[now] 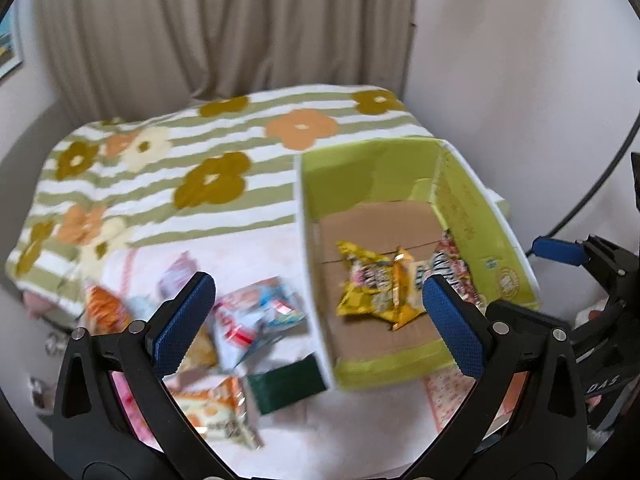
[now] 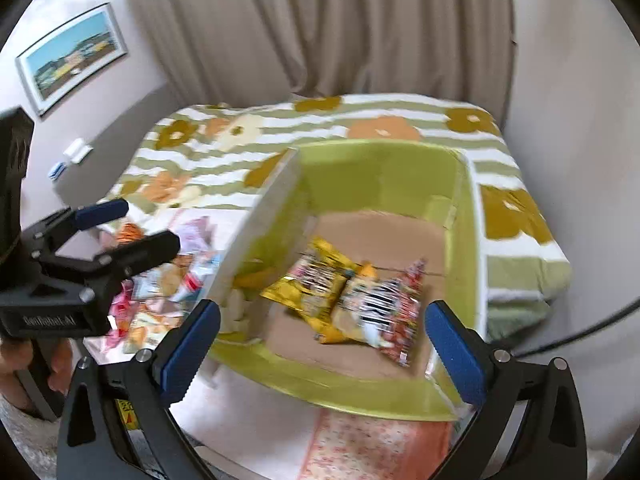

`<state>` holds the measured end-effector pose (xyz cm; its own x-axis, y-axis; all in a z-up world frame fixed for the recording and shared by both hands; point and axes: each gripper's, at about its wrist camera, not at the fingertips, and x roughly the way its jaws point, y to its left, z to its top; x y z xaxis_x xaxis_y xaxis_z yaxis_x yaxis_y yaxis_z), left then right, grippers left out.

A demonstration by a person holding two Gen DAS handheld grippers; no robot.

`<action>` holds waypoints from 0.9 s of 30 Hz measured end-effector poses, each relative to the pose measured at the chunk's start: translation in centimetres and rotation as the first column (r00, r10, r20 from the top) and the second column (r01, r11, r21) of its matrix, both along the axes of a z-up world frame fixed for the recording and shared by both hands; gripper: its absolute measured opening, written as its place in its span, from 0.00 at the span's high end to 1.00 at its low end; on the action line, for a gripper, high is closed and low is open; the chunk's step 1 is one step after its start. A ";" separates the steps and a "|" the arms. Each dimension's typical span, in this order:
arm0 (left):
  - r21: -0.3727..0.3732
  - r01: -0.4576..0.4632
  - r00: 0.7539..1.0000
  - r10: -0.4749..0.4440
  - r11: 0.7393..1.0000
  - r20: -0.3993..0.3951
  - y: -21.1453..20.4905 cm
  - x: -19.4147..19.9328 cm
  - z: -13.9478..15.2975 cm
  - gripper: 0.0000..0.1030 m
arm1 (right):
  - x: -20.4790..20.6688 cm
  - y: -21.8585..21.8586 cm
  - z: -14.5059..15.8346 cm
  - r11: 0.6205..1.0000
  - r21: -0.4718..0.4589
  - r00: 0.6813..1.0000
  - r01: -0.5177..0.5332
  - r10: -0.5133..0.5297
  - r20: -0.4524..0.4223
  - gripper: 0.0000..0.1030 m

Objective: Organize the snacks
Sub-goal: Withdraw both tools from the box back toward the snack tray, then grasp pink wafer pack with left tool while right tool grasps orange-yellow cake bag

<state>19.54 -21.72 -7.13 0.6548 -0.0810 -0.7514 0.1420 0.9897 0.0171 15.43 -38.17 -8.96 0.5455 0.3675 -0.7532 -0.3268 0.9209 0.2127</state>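
Left wrist view: the left gripper [image 1: 318,324] hangs spread wide and empty over a loose pile of snack packets [image 1: 224,332] on the bed, left of the green cardboard box [image 1: 472,208]. In the box lie a yellow snack bag [image 2: 316,292] and a red-striped one [image 2: 392,312], with the right gripper [image 2: 324,356] wide apart and empty just above.

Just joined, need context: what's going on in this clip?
A person is sorting snacks on a bed, holding a gripper in each hand. A few packets, including a yellow packet, already lie in the green box. A pile of loose snacks waits on the bed beside it. The left gripper is open and empty above that pile; the right gripper is open and empty over the box.
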 end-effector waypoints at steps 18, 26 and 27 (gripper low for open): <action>-0.021 -0.311 0.950 0.310 0.950 -0.048 18.2 -9.4 -2.3 0.00 | -4.3 11.3 -0.6 0.985 0.062 0.987 -0.159 0.158 0.015 0.01; -0.055 -0.283 0.943 0.267 0.958 -0.200 26.5 -9.4 -6.4 0.00 | -5.3 17.9 -3.5 0.995 0.090 0.993 -0.049 0.058 -0.105 0.01; -0.055 -0.279 0.942 0.262 0.959 -0.211 27.3 -9.3 -6.9 0.00 | -5.4 18.7 -4.1 0.995 0.093 0.991 -0.031 0.042 -0.125 0.01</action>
